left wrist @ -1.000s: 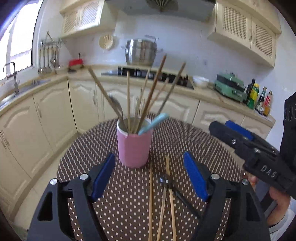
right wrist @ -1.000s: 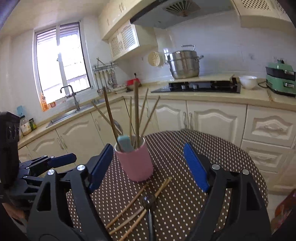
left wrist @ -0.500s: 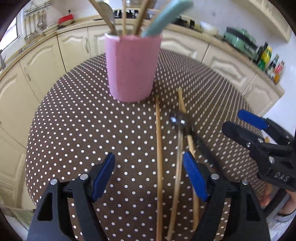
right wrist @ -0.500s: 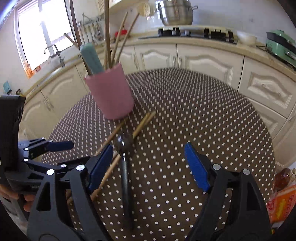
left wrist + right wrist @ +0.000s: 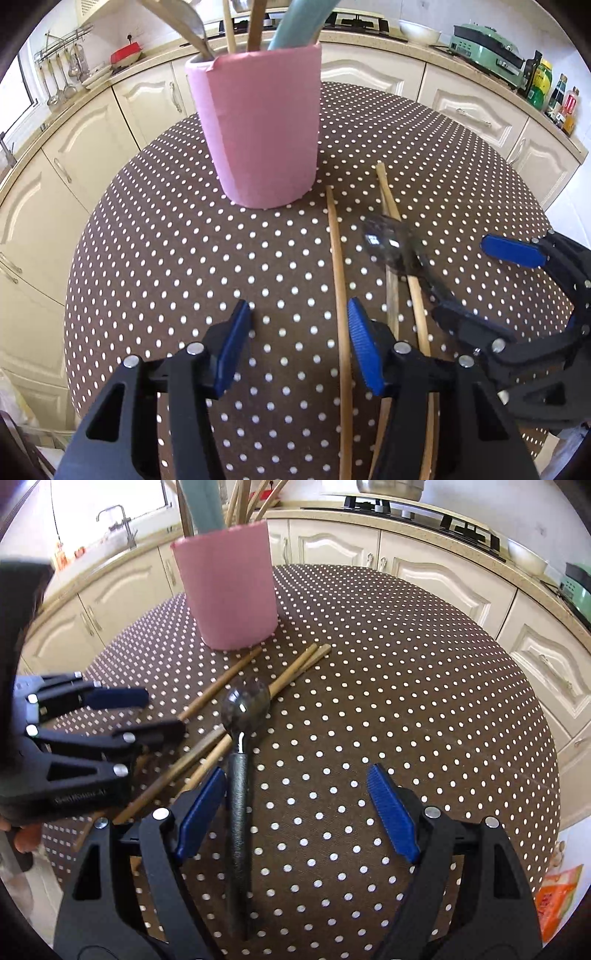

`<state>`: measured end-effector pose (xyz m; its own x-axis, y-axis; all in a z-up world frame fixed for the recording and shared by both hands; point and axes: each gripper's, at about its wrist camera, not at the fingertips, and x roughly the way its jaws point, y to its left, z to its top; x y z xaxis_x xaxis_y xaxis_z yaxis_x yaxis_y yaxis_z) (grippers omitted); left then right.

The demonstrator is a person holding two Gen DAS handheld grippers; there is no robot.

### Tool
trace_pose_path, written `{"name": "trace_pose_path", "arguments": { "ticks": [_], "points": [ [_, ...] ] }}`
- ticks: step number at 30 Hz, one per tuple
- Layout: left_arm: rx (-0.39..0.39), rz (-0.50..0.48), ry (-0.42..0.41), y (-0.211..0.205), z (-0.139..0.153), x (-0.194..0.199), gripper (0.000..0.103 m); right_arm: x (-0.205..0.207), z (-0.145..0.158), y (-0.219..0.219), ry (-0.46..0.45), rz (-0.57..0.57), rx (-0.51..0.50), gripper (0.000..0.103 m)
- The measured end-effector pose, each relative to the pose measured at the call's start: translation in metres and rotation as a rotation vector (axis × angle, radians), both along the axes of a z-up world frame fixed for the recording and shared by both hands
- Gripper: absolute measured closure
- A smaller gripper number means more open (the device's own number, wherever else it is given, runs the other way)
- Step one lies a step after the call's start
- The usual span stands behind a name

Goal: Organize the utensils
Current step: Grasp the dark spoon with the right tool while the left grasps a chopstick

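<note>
Risk: left tongs (image 5: 297,345) sit beside the nearest chopstick (image 5: 338,280), not around it; closing here nips bare cloth or rolls the stick.
Left tongs: apart, jaws just narrowing, nothing between, pitched steeply down.
Right tongs (image 5: 295,806): wide apart, spoon (image 5: 238,775) handle just inside the left pad.
Pink cup (image 5: 258,125): ahead, upright on the surface (image 5: 406,701).

Pink cup (image 5: 258,125), brown white-dotted tablecloth (image 5: 155,236)

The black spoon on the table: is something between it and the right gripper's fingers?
Nothing visible. The black spoon lies with its handle already between the open fingers of the right gripper. Its bowl rests across the loose chopsticks, below the pink cup.
</note>
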<state>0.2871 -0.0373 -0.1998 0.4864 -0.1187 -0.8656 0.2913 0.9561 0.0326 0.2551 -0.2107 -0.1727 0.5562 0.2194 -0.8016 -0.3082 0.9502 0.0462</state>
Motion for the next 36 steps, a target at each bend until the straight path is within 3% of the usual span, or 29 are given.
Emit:
{"name": "trace_pose_path", "arguments": {
  "ticks": [7, 10, 13, 17, 20, 22, 29, 36],
  "points": [
    [0.042, -0.007, 0.013, -0.019, 0.004, 0.028, 0.049, 0.022, -0.001, 0.004, 0.030, 0.014, -0.027, 0.028],
    [0.048, -0.007, 0.020, -0.025, 0.006, 0.037, 0.050, 0.035, 0.002, 0.002, 0.053, 0.028, -0.029, 0.042],
    [0.033, -0.010, 0.028, -0.030, 0.006, 0.044, 0.057, 0.047, 0.004, 0.003, 0.083, 0.052, -0.032, 0.053],
    [0.015, -0.016, 0.030, -0.036, 0.007, 0.051, 0.069, 0.061, 0.007, 0.003, 0.114, 0.084, -0.026, 0.076],
    [-0.004, -0.031, 0.033, -0.042, 0.008, 0.052, 0.086, 0.067, 0.007, 0.003, 0.134, 0.095, -0.002, 0.089],
    [-0.015, -0.032, 0.031, -0.045, 0.008, 0.053, 0.097, 0.071, 0.006, 0.001, 0.143, 0.095, 0.026, 0.090],
    [-0.123, 0.014, 0.014, -0.035, 0.012, 0.043, 0.098, 0.057, 0.012, -0.016, 0.121, 0.069, 0.143, 0.091],
    [-0.226, 0.052, -0.110, -0.017, 0.045, 0.015, 0.098, 0.030, 0.039, -0.032, -0.007, 0.053, 0.282, 0.091]
  ]
}}
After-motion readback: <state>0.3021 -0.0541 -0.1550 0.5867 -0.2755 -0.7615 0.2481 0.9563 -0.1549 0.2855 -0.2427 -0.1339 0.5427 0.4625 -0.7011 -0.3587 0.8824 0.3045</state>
